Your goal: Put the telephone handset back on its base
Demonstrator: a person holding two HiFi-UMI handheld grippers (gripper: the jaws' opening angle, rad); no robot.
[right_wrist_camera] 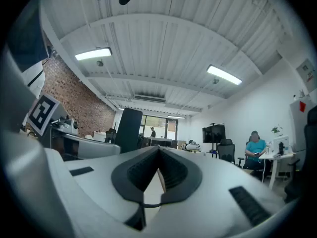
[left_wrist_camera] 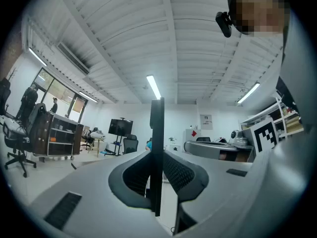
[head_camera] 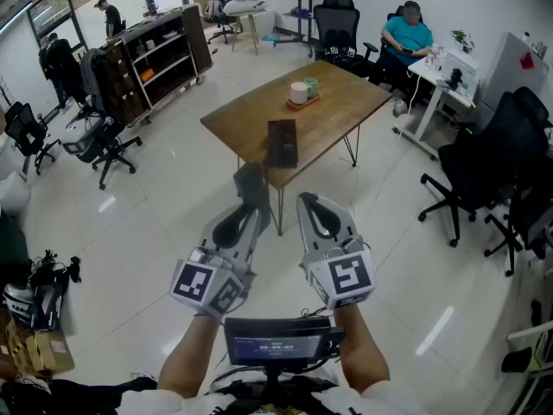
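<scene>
Your left hand-held gripper (head_camera: 248, 207): clamped on the black handset (head_camera: 251, 182), held in the air before the worktop's (head_camera: 346, 111) near corner. Base (head_camera: 282, 143): on the worktop, by that corner. Your right hand-held gripper (head_camera: 308, 204): closed, empty.

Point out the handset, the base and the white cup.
handset (head_camera: 251, 182): head view, its flat face.
base (head_camera: 282, 142): head view, middle of its top.
white cup (head_camera: 299, 92): head view, its side.

Right gripper (right_wrist_camera: 158, 151), jaws pressed together, nothing between. Dark handset (right_wrist_camera: 128, 130) upright to the left. Brick wall (right_wrist_camera: 74, 95) beyond. Seated person (right_wrist_camera: 255, 145) in teal, far right, near monitor (right_wrist_camera: 214, 133).
</scene>
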